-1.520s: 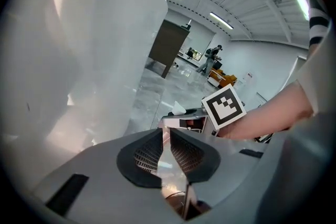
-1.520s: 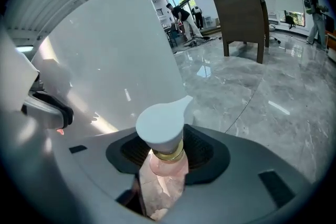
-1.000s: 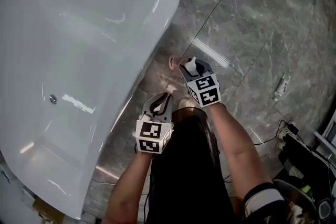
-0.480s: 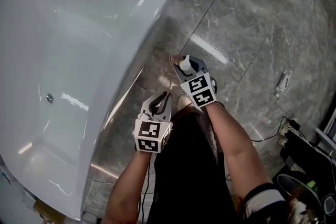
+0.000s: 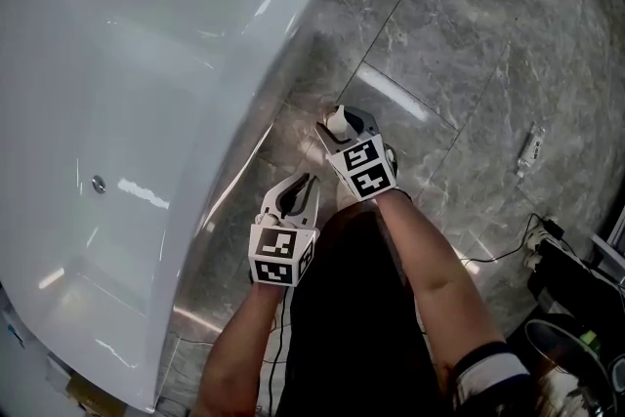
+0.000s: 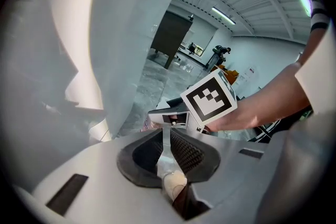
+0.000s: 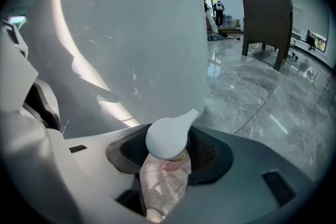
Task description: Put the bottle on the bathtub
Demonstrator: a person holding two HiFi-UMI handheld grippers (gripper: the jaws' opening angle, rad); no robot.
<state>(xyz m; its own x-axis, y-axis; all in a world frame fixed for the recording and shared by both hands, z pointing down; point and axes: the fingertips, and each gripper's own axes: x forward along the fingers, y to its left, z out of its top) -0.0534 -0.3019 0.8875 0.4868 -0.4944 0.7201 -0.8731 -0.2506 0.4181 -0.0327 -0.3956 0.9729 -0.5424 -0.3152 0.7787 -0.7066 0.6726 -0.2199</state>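
Note:
The white bathtub (image 5: 293, 34) fills the left of the head view; its outer wall rises close in front of both gripper views (image 6: 131, 34) (image 7: 131, 34). My right gripper (image 5: 350, 128) hangs over the floor beside the tub, shut on a small clear bottle (image 7: 164, 178) with pinkish contents and a white rounded cap (image 5: 340, 122). In the right gripper view the cap (image 7: 167, 136) sticks out past the gripper (image 7: 168, 153). My left gripper (image 5: 307, 183) is lower and to the left, shut with nothing in it (image 6: 165, 131); the right gripper's marker cube (image 6: 210, 98) shows just ahead of it.
The floor (image 5: 459, 44) is grey polished marble tile. A small pale object (image 5: 530, 149) lies on it at the right. Cables and a power strip (image 5: 539, 239) and dark equipment (image 5: 586, 308) sit at the lower right. The person's dark clothing (image 5: 352, 327) is below the grippers.
The right gripper with the bottle has drifted slightly left, nearer the left gripper. The left gripper has stayed shut and nearly still.

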